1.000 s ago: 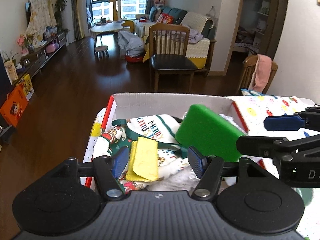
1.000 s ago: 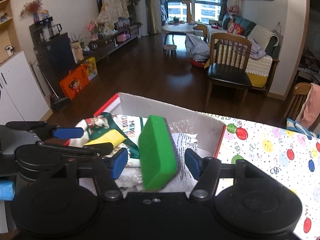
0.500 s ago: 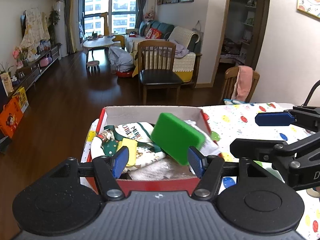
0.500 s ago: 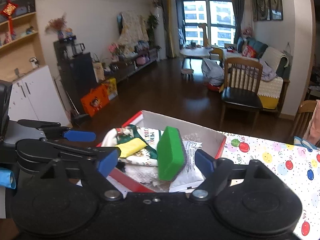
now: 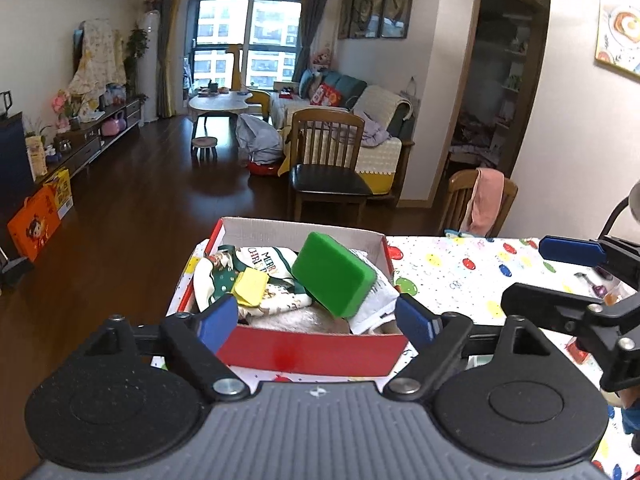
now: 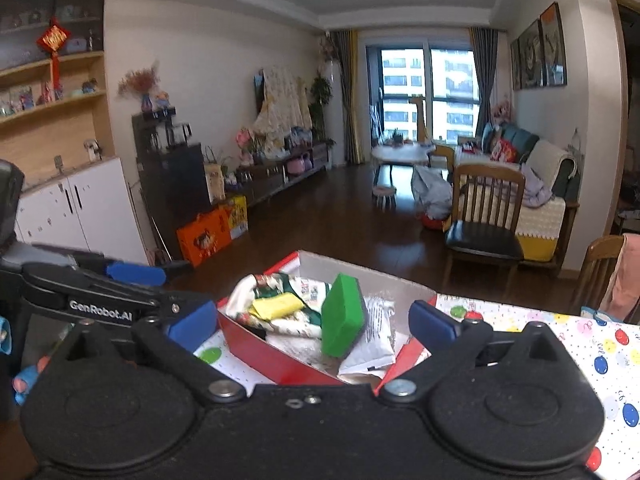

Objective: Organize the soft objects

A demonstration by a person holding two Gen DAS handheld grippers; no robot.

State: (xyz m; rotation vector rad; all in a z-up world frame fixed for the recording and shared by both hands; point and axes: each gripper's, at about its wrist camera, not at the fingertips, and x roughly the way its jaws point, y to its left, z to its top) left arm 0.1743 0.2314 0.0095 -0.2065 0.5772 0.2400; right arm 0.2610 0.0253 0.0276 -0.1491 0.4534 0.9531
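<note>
A red cardboard box (image 5: 312,350) (image 6: 276,354) stands at the table's far corner. In it a green sponge (image 5: 334,278) (image 6: 342,320) leans tilted on a Christmas-print cloth (image 5: 260,268) (image 6: 280,284), a yellow cloth (image 5: 251,286) (image 6: 280,306) and a white packet (image 6: 372,340). My left gripper (image 5: 316,322) hangs on the near side of the box, jaws opening, nothing between them. My right gripper (image 6: 312,324) is also back from the box, jaws opening and empty. Each gripper shows in the other's view, the right one (image 5: 576,280) and the left one (image 6: 120,292).
The table wears a white cloth with coloured balloons (image 5: 472,272) (image 6: 600,344). Beyond its far edge stand a wooden chair (image 5: 328,172) and a second chair draped with pink fabric (image 5: 480,200). Dark wood floor (image 5: 140,208) lies to the left.
Both grippers have pulled back and up from the box and their jaws have widened. The green sponge, between the right gripper's jaws a second ago, now rests in the box.
</note>
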